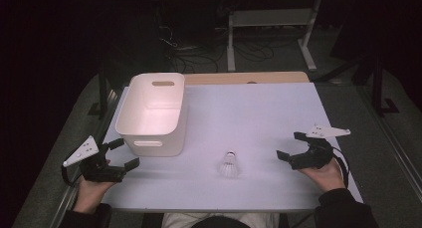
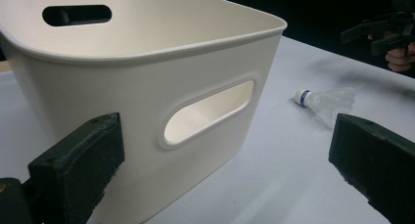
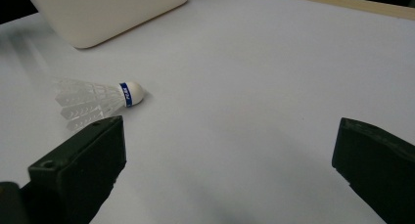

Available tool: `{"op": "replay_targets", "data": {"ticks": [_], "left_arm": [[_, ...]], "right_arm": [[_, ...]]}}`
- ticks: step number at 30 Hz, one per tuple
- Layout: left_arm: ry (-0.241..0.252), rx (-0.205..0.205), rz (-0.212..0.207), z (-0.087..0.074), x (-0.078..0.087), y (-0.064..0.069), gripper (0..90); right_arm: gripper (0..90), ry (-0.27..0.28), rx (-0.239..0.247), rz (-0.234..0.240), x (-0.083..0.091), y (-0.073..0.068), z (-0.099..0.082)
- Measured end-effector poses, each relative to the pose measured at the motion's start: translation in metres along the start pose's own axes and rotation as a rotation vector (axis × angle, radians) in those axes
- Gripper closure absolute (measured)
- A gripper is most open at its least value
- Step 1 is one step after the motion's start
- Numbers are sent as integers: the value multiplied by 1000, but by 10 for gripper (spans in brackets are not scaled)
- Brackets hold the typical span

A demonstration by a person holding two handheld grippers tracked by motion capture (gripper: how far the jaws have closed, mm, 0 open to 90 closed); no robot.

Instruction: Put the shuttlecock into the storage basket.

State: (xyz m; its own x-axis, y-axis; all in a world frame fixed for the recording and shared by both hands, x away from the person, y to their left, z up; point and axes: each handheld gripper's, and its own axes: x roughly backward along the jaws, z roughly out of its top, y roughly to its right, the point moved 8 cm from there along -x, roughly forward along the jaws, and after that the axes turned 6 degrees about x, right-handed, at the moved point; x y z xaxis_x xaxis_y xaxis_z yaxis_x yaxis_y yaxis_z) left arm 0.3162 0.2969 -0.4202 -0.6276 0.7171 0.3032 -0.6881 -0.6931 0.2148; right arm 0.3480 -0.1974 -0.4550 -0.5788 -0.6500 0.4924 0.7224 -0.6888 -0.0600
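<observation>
Over on the left, the left tongs sit low at the table's near edge, jaws spread wide and holding nothing, nosed up just beside the white bin. In the left gripper view that bin looms close, its handle slot facing the camera, the inside bare as far as can be seen.

Moving to the middle: the shuttlecock lies on its side on the white table, in the open, near the bin's front right corner but apart from it. Its cork tip with the blue band points away from the person.

And on the right, the right tongs hover, jaws spread, empty, aimed toward the shuttlecock, which lies ahead of the left-hand jaw in the right gripper view.

This looks like the reach, and the right tongs are better placed. The smart play: swing to centre the shuttlecock between the jaws, come down low, and close on the cork end or just behind it, since the feather skirt looks flimsy and could crush or slip. Then lift clear of the bin's rim before letting go.
</observation>
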Motion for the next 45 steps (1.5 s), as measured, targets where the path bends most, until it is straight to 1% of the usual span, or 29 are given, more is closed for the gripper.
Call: {"op": "replay_targets", "data": {"ticks": [10,13,18,22,28,29,37,45], "left_arm": [[-2,-1,1,0,0,0,0],[-3,-2,2,0,0,0,0],[-3,-1,6,-1,1,0,0],[-4,-2,8,-1,1,0,0],[-5,-1,10,-1,1,-1,0],[-5,-1,11,-1,1,-1,0],[-8,-4,11,-1,1,-1,0],[-8,-3,10,-1,1,-1,0]], "right_arm": [[0,-2,6,-9,3,0,4],[0,-6,1,-1,3,-2,5],[0,-3,4,7,3,-4,9],[0,-12,7,13,2,-5,11],[0,-14,30,20,2,-8,20],[0,-18,40,27,0,-10,25],[0,-41,60,49,-5,-16,30],[0,-51,83,65,-8,-20,38]]}}
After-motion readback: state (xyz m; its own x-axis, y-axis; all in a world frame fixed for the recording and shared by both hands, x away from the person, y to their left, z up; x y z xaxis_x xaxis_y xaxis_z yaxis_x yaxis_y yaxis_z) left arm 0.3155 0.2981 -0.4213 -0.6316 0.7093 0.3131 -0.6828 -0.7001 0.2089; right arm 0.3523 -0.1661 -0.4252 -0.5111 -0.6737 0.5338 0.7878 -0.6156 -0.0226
